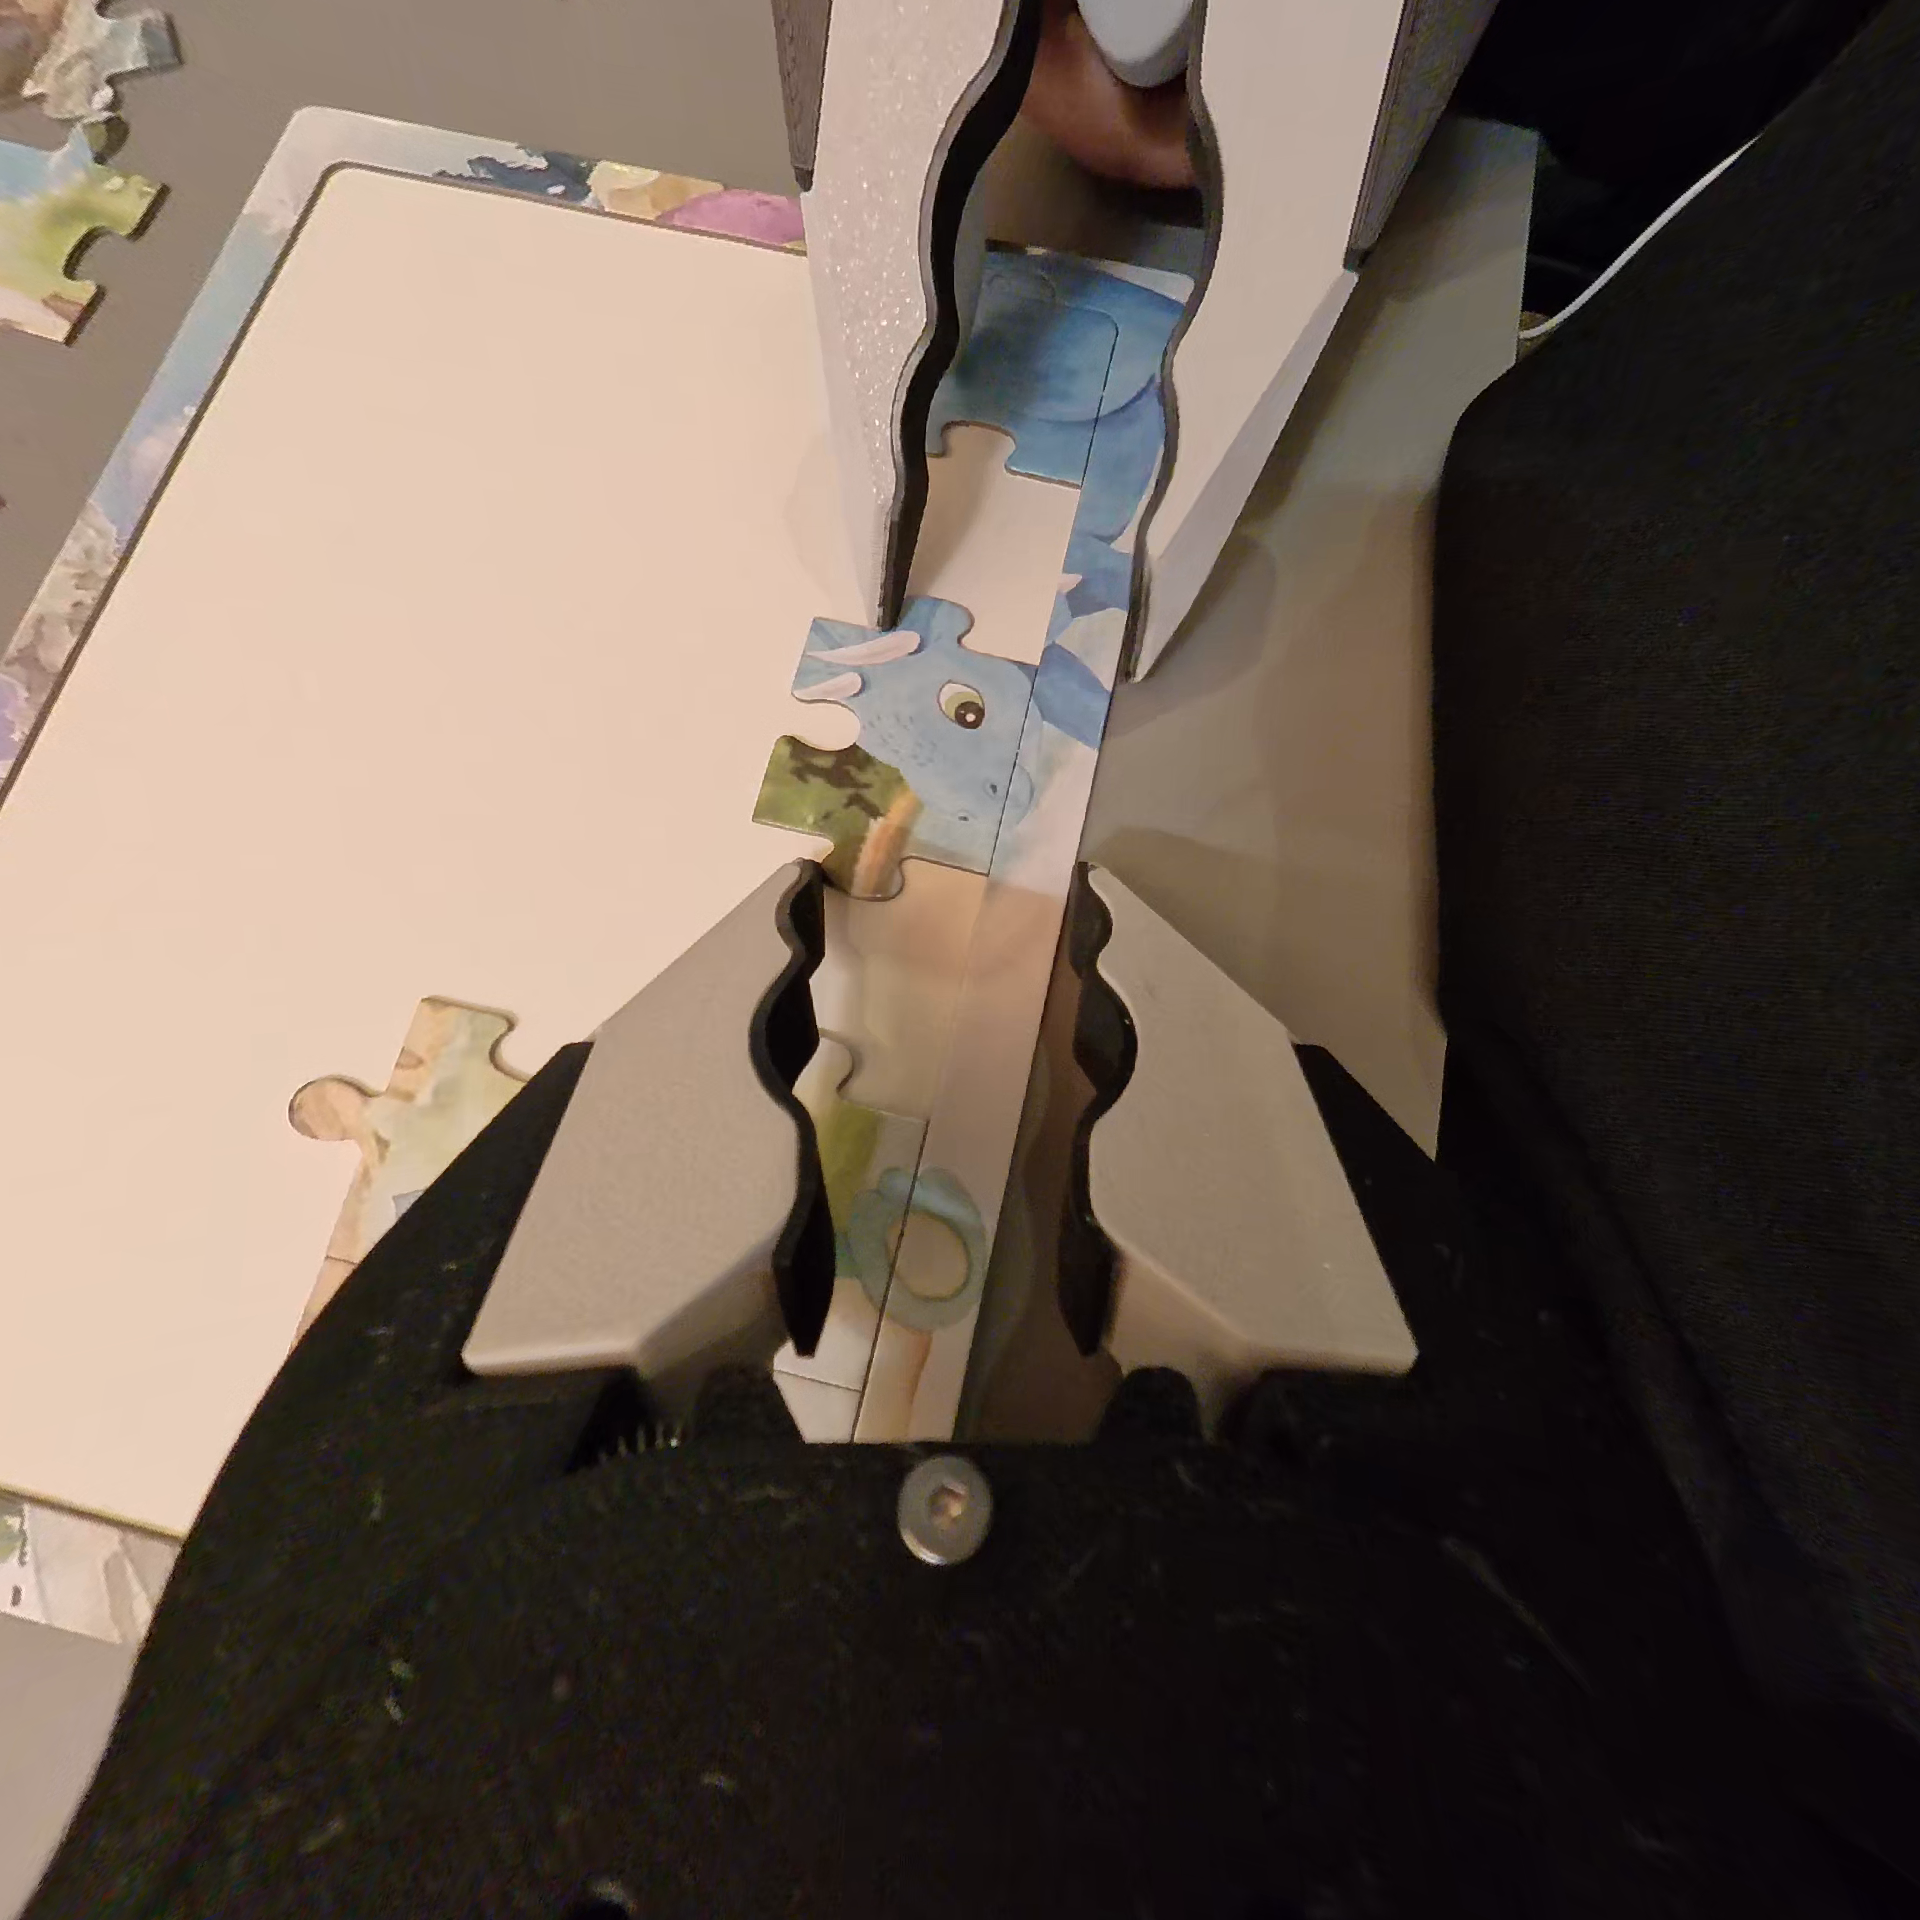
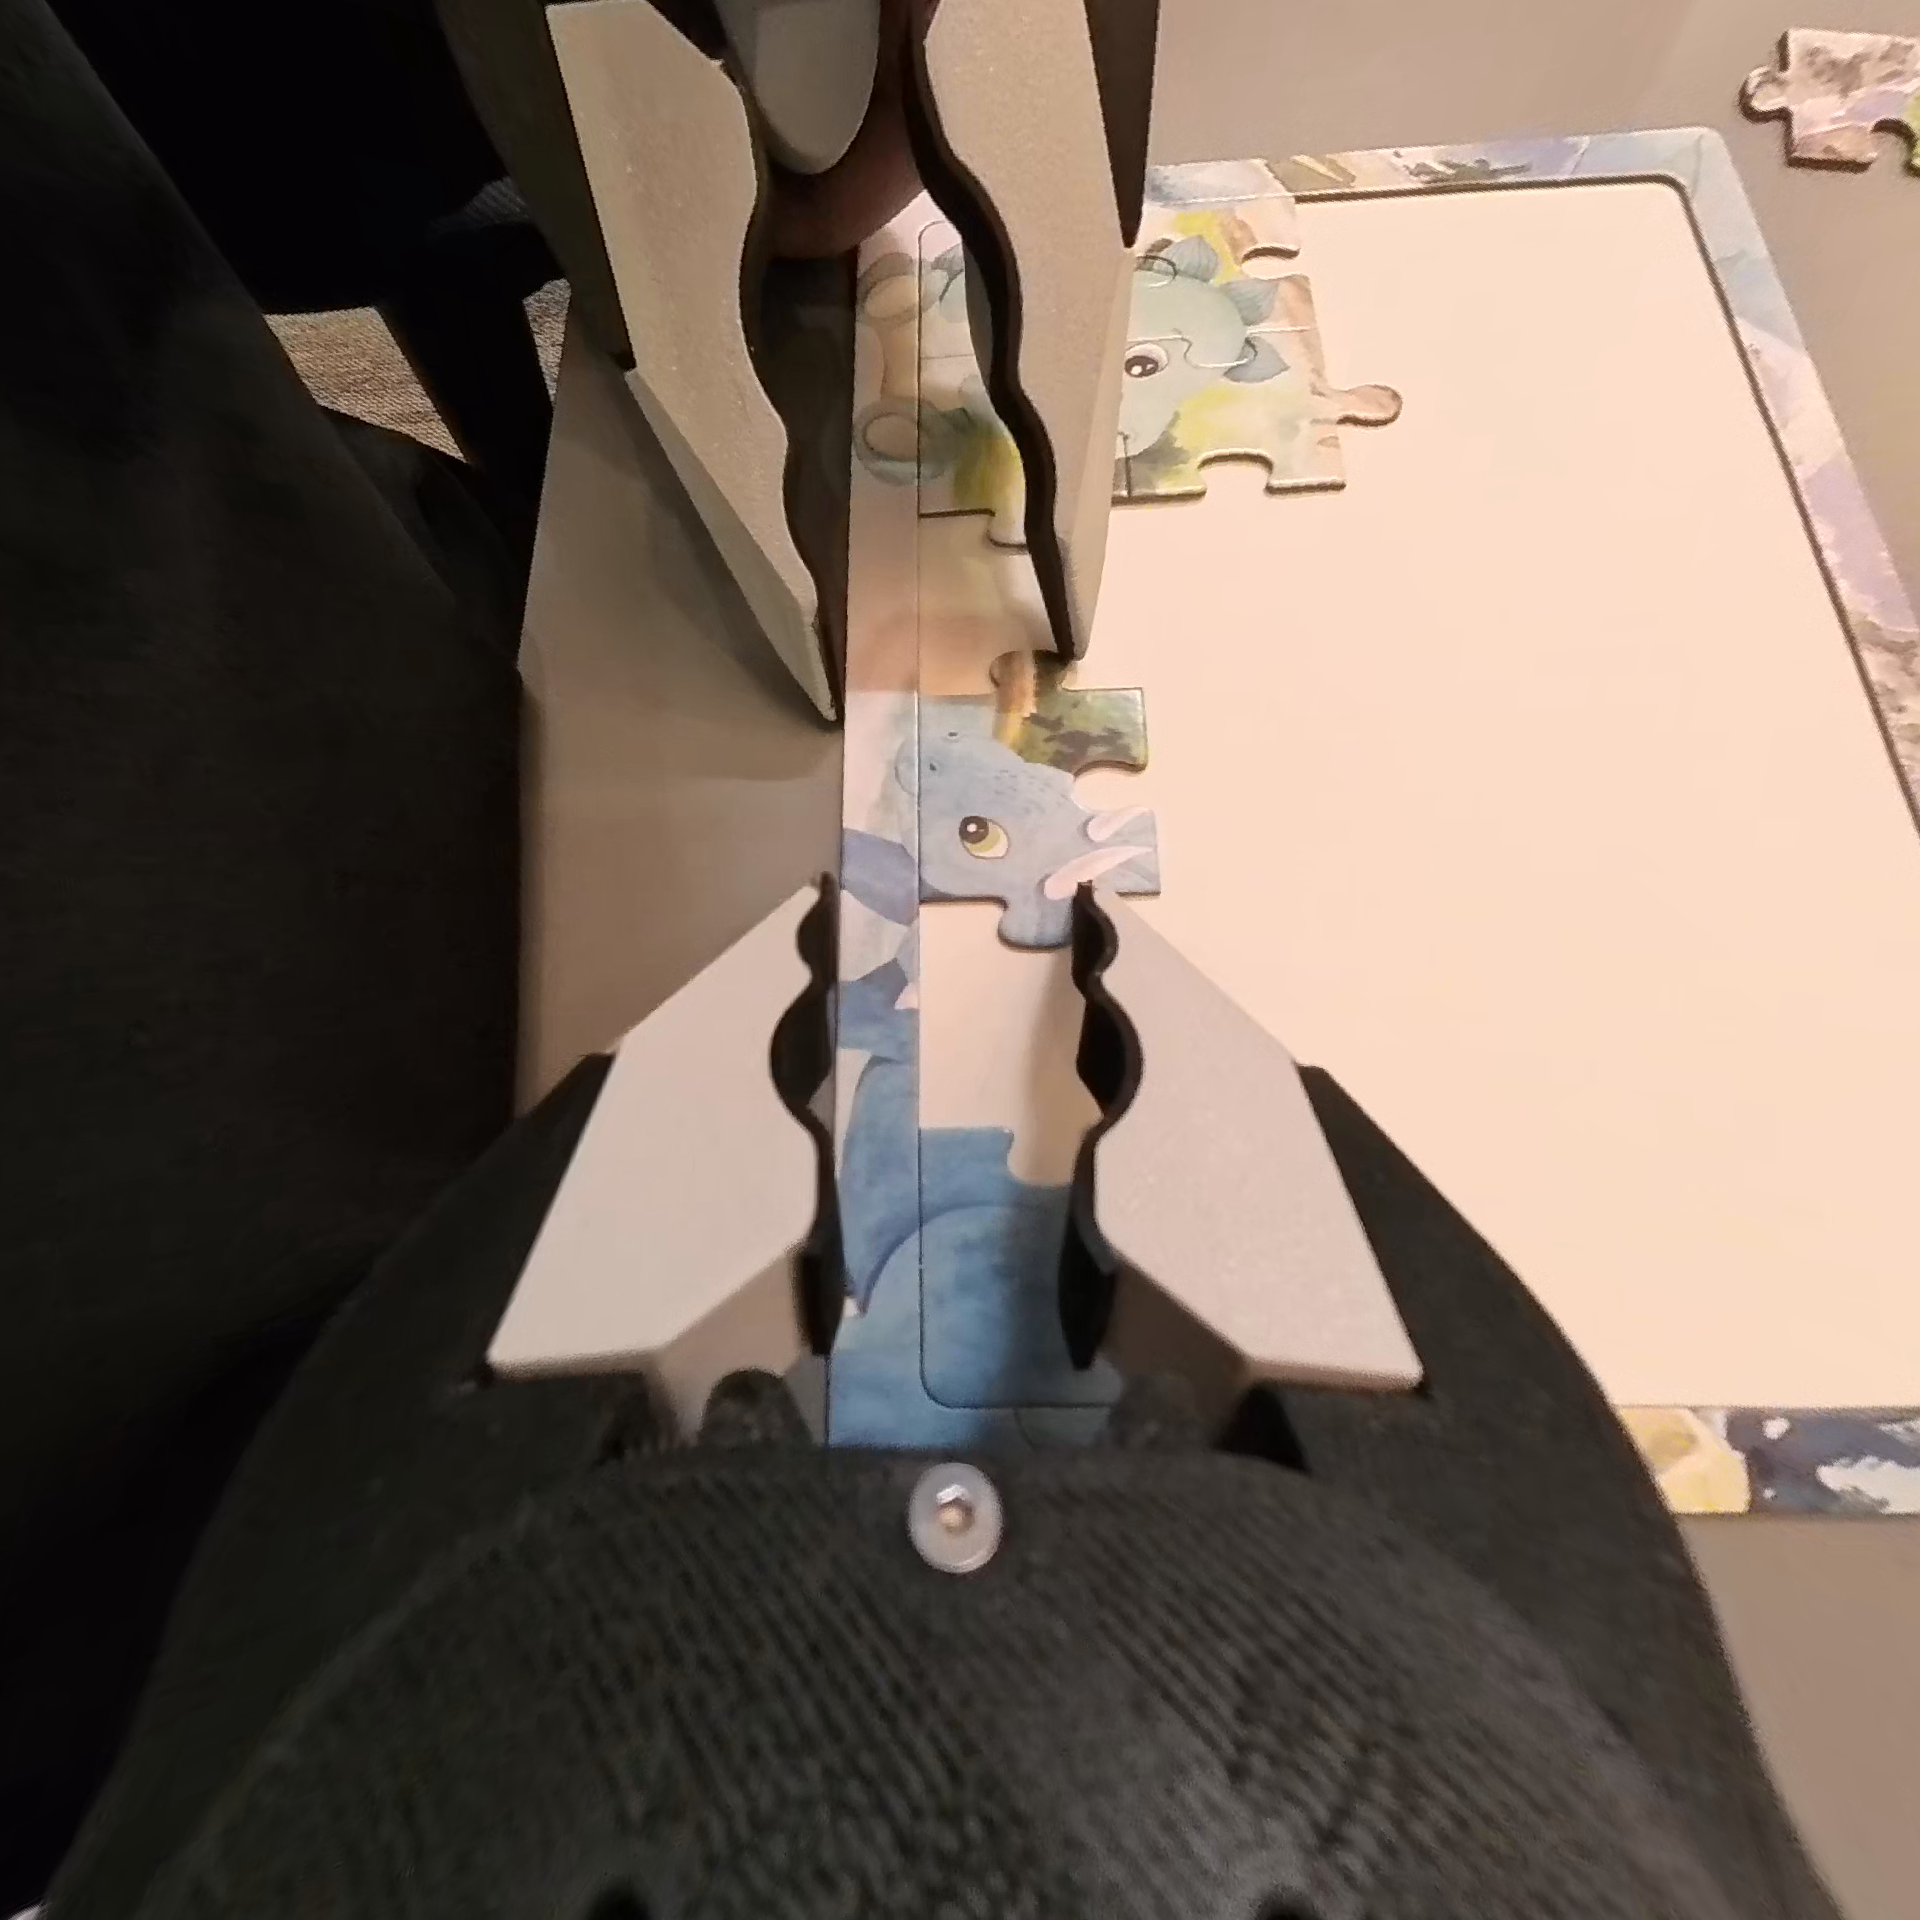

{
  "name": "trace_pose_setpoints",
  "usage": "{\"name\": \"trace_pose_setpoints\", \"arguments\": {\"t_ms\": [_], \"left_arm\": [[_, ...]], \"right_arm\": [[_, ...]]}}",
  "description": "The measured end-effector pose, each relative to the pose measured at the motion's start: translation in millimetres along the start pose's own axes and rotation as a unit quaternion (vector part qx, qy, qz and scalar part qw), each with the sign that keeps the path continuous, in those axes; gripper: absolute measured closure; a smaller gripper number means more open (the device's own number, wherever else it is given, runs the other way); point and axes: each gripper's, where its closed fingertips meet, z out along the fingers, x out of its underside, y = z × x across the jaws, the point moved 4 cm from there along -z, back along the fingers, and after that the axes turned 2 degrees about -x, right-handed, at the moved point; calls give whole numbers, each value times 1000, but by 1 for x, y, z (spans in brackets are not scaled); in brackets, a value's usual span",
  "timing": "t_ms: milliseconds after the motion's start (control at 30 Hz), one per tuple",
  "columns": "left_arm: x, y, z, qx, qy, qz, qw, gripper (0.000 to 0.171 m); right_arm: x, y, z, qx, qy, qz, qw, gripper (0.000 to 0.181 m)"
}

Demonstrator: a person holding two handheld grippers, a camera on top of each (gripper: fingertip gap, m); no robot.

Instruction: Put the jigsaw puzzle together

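The puzzle tray (image 1: 416, 623) has a white field and a painted border; it also shows in the right wrist view (image 2: 1455, 727). A blue dinosaur-head piece (image 1: 914, 727) lies in the tray against the near border, between both grippers; it shows in the right wrist view (image 2: 1018, 821) too. My left gripper (image 1: 945, 883) is open and empty, one fingertip touching the piece's tab. My right gripper (image 2: 954, 894) is open and empty, one fingertip at the piece's opposite tab. The two grippers face each other, tip to tip, along the border. Each also shows in the other's view, the right gripper (image 1: 1013, 639) and the left gripper (image 2: 945, 675).
A blue body piece (image 2: 966, 1247) and a cluster of green dinosaur pieces (image 2: 1195, 353) lie seated in the tray corners. Loose pieces (image 1: 62, 239) lie on the grey table beyond the tray, one more in the right wrist view (image 2: 1829, 94). Dark clothing (image 1: 1662, 727) borders the table edge. One gripper's finger ends stand about 5 cm off the other's.
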Motion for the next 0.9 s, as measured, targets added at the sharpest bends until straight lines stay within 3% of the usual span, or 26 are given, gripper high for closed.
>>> {"name": "trace_pose_setpoints", "arguments": {"t_ms": [500,700,900], "left_arm": [[-4,9,4,5,6,8,1000,125],[-6,10,6,-1,4,1,1000,126],[-8,11,8,-6,0,-10,1000,126]], "right_arm": [[1,-14,-3,31,-6,25,999,147],[-16,-44,-49,124,-141,67,980,145],[-9,-62,-85,167,-231,119,951,148]]}}
